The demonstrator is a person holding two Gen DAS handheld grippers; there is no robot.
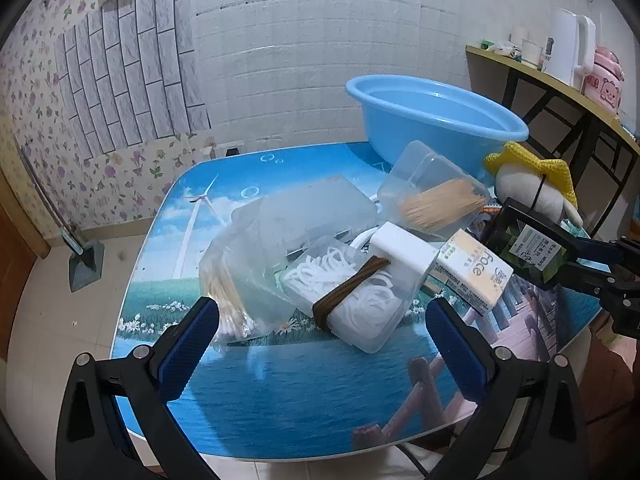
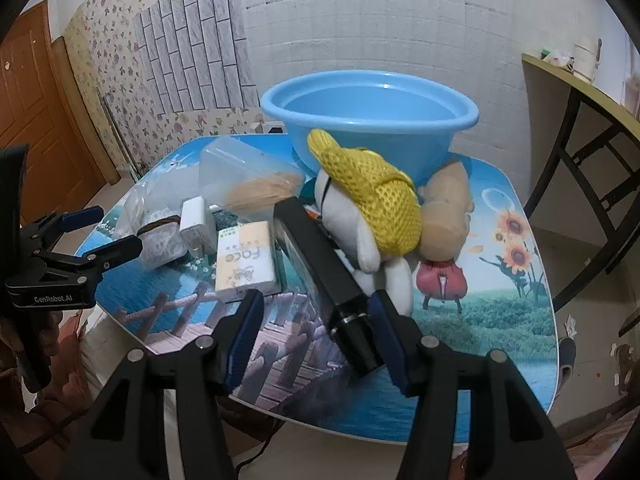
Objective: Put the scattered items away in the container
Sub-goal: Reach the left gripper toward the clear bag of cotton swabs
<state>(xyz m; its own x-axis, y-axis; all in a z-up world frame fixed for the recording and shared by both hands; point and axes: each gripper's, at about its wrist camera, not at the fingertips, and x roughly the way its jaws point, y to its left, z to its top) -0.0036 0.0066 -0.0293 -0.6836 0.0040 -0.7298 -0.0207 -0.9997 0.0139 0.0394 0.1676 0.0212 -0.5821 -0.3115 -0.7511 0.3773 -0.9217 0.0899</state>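
Note:
A blue basin (image 1: pixel 436 120) (image 2: pixel 372 120) stands at the back of the picture-printed table (image 1: pixel 280 400). In front of it lies a heap of items. It holds a clear box of white rings with a brown band (image 1: pixel 352 300), a bag of cotton swabs (image 1: pixel 236 280), a toothpick box (image 1: pixel 436 196), a white block (image 1: pixel 404 256) and a "Face" tissue pack (image 1: pixel 472 272) (image 2: pixel 246 260). My left gripper (image 1: pixel 322 336) (image 2: pixel 108 236) is wide open just before the ring box. My right gripper (image 2: pixel 316 336) (image 1: pixel 576 260) is open around the end of a long black box (image 2: pixel 320 264), which touches only the right pad. A white plush with a yellow hat (image 2: pixel 372 216) leans beside it.
A tan doll in a red skirt (image 2: pixel 444 216) lies right of the plush. A side shelf (image 1: pixel 560 88) at the right carries a white kettle (image 1: pixel 568 44) and a pink jar (image 1: pixel 606 84). A dustpan (image 1: pixel 86 260) stands on the floor at left, near a wooden door (image 2: pixel 32 100).

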